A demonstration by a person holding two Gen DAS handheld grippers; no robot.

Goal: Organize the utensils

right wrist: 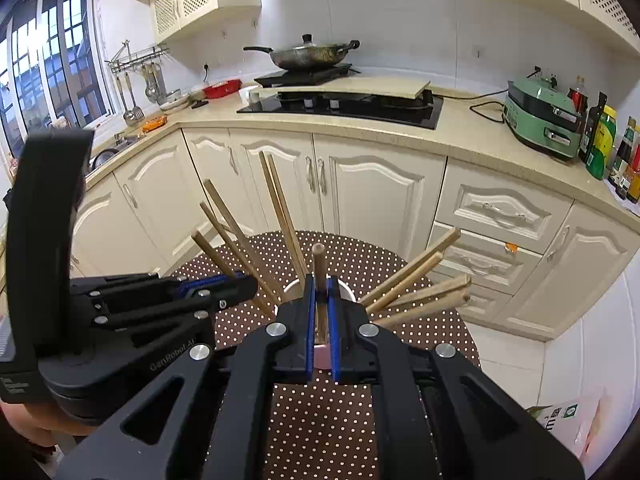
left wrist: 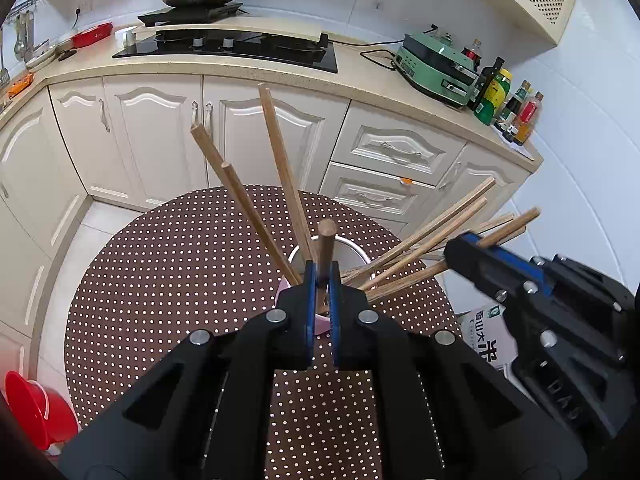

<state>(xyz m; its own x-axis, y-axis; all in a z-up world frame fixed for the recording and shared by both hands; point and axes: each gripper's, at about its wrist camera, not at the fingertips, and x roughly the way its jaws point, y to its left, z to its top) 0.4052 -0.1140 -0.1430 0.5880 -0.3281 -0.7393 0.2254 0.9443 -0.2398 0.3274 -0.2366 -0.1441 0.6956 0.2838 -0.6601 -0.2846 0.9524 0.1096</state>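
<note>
A pink holder with a pale rim (left wrist: 357, 249) (right wrist: 345, 287) stands on the round dotted table (left wrist: 160, 280) (right wrist: 320, 420). Several wooden chopsticks (left wrist: 280, 152) (right wrist: 416, 272) fan out of it to both sides. My left gripper (left wrist: 322, 280) is shut on a round wooden chopstick (left wrist: 326, 240) that stands upright over the holder's mouth. In the left wrist view my right gripper (left wrist: 460, 248) comes in from the right, clamped on a chopstick (left wrist: 516, 222) that slants down towards the holder. In its own view the right gripper (right wrist: 321, 292) is shut on that chopstick (right wrist: 319, 264), and the left gripper (right wrist: 248, 286) reaches in from the left.
Cream cabinets and a counter curve behind the table, with a black hob (left wrist: 224, 46), a lidded wok (right wrist: 312, 54), a green appliance (right wrist: 540, 116) and bottles (left wrist: 516, 108). A red basin (left wrist: 32, 404) sits on the floor at left, a printed bag (left wrist: 488, 332) at right.
</note>
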